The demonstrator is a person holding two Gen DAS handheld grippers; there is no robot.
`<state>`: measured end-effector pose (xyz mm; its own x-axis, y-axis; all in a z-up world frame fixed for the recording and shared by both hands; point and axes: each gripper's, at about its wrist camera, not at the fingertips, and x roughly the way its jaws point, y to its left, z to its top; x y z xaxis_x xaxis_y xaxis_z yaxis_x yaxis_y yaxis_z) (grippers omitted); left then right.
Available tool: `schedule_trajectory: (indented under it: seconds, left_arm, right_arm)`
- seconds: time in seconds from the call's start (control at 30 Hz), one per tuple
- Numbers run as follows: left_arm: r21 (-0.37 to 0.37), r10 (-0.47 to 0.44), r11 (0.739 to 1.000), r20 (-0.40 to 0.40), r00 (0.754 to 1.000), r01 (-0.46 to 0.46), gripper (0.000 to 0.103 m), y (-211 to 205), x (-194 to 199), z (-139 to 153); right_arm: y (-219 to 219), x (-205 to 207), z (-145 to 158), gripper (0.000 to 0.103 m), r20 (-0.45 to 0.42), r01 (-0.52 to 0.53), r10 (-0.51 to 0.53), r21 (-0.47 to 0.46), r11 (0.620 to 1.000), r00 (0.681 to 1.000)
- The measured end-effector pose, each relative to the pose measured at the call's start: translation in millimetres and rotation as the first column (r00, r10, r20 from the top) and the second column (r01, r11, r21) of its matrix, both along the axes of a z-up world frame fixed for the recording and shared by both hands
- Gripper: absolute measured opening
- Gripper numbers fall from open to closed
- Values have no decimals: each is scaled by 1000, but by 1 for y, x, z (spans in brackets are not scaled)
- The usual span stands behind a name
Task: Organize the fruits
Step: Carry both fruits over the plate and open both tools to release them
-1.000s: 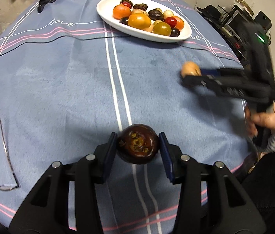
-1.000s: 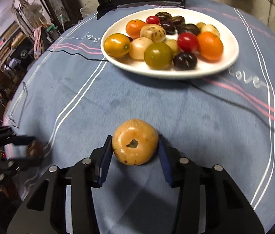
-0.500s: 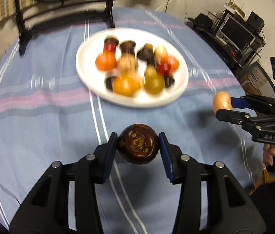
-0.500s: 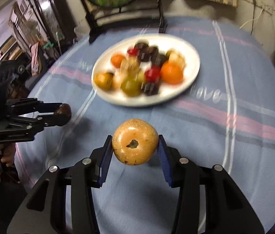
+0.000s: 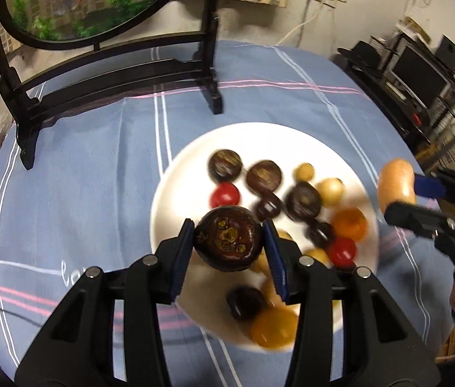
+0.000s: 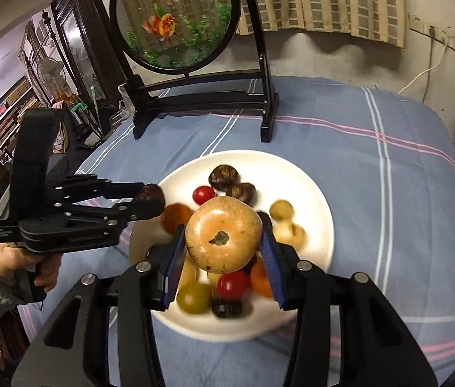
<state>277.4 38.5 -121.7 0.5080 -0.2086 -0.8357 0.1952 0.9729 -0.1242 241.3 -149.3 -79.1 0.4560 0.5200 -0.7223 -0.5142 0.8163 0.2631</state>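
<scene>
My left gripper (image 5: 229,242) is shut on a dark brown round fruit (image 5: 227,238) and holds it above the near left part of the white plate (image 5: 188,161). My right gripper (image 6: 222,242) is shut on a tan-orange round fruit (image 6: 222,238) above the same plate (image 6: 304,187). The plate holds several small fruits: red, orange, yellow, green and dark brown. The right gripper with its fruit (image 5: 395,187) shows at the right of the left wrist view. The left gripper with its fruit (image 6: 148,193) shows at the left of the right wrist view.
The plate lies on a blue striped tablecloth (image 5: 82,193). A black stand with a round goldfish screen (image 6: 176,19) stands at the back of the table, its feet (image 5: 214,103) just behind the plate. Shelves and electronics are off the table's right side (image 5: 421,74).
Both grippers have moved forward with their fruits and are now over the plate, closer together. The plate has come nearer in both views.
</scene>
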Motion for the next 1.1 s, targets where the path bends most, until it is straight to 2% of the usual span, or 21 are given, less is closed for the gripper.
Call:
schedule_trajectory:
  seconds: [0.23, 0.67, 0.7, 0.77, 0.8, 0.93, 0.97, 1.1]
  left_arm:
    - [8, 35, 999, -11, 999, -35, 44, 2, 39, -19]
    - [12, 47, 999, -14, 999, -47, 45, -4, 57, -32]
    - [11, 52, 999, -17, 999, -52, 45, -3, 57, -33]
    - [14, 58, 998, -16, 998, -58, 45, -3, 57, -33]
    - [14, 59, 998, -12, 998, -59, 45, -3, 56, -32]
    - [28, 69, 997, 5, 998, -69, 56, -3, 53, -26]
    - [30, 72, 997, 10, 997, -73, 62, -3, 52, -24]
    - [37, 83, 996, 28, 996, -84, 67, -4, 44, -12]
  right_arm:
    - [21, 33, -24, 46, -31, -6, 6, -14, 1000, 999]
    - [33, 46, -47, 48, -85, -15, 13, -27, 1000, 996]
    - [32, 45, -47, 49, -86, -12, 10, -23, 1000, 996]
    - [31, 44, -44, 70, -75, -4, 2, -17, 1000, 997]
    - [31, 43, -43, 70, -69, -3, 2, -15, 1000, 998]
    - [31, 39, -37, 70, -48, -8, 7, -16, 1000, 999]
    - [30, 38, -35, 70, -48, -4, 3, -11, 1000, 999]
    - [25, 31, -29, 70, -47, 9, -9, -3, 1000, 999]
